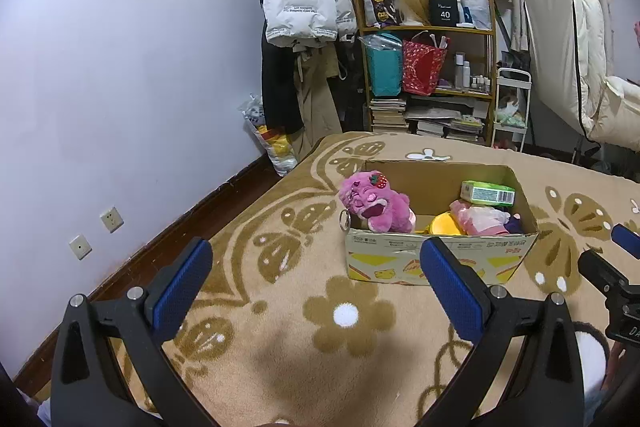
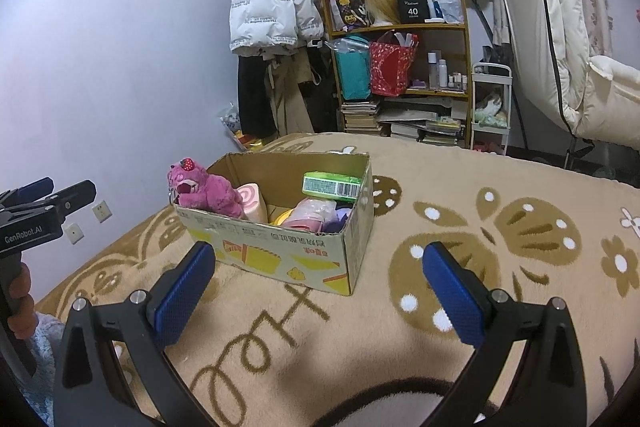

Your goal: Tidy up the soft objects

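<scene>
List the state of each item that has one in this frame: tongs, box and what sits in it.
Left tongs: open, empty, above the blanket.
Right tongs: open, empty.
Cardboard box: top open, upright on the blanket.
Pink plush: draped over the box's left rim.
Green pack: inside, leaning on the far right wall.
Yellow round item: inside, partly covered.

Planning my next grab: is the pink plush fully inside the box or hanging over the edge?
Hanging over. The pink plush drapes over the cardboard box rim at its left corner, head above the wall, body inside.
</scene>
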